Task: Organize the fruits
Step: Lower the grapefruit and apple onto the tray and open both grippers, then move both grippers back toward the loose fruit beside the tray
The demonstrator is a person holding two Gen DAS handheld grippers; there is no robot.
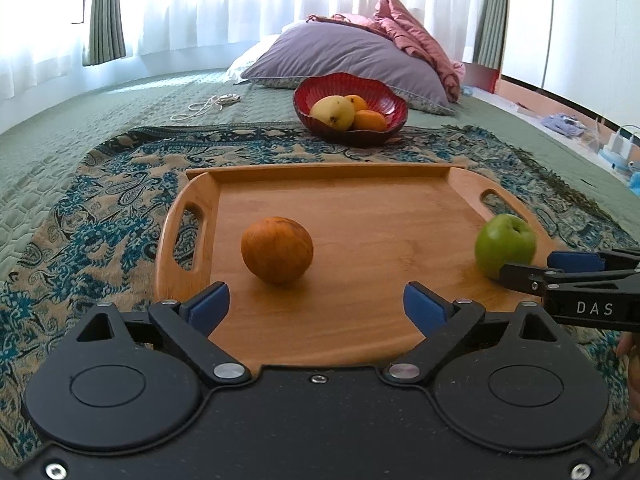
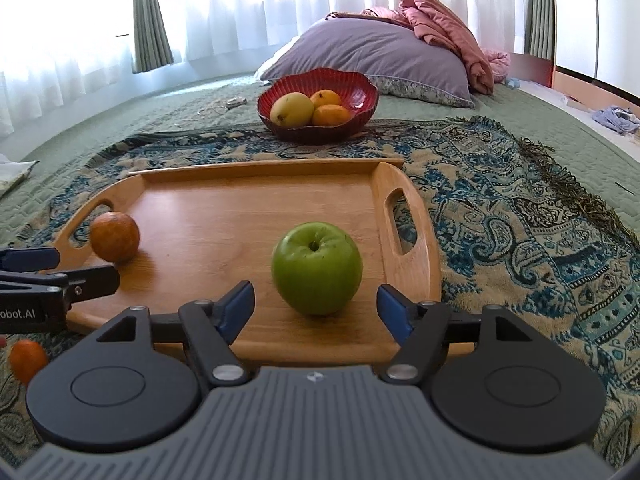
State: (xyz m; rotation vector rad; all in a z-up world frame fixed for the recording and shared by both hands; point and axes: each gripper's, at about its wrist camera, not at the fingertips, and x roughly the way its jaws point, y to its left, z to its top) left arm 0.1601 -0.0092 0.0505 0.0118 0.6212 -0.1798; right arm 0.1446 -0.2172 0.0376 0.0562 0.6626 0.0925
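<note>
A wooden tray (image 1: 340, 184) (image 2: 224, 200) lies on a patterned blanket. On it sit a brownish-orange round fruit (image 1: 277, 255) (image 2: 115, 237) and a green apple (image 1: 505, 245) (image 2: 317, 268). My left gripper (image 1: 316, 304) is open and empty, just short of the orange fruit. My right gripper (image 2: 316, 308) is open, its blue pads either side of the apple's near face, not touching. A red bowl (image 1: 384, 92) (image 2: 360, 88) behind the tray holds a yellow mango (image 1: 332, 111) (image 2: 291, 110) and two oranges (image 1: 369, 120) (image 2: 330, 115).
A small orange fruit (image 2: 27, 360) lies on the blanket (image 2: 520, 232) left of the tray's near edge. A purple pillow (image 1: 344, 56) and pink quilt (image 1: 416, 36) lie behind the bowl. A cord (image 1: 212, 104) lies on the green bedspread. Clutter sits at the far right.
</note>
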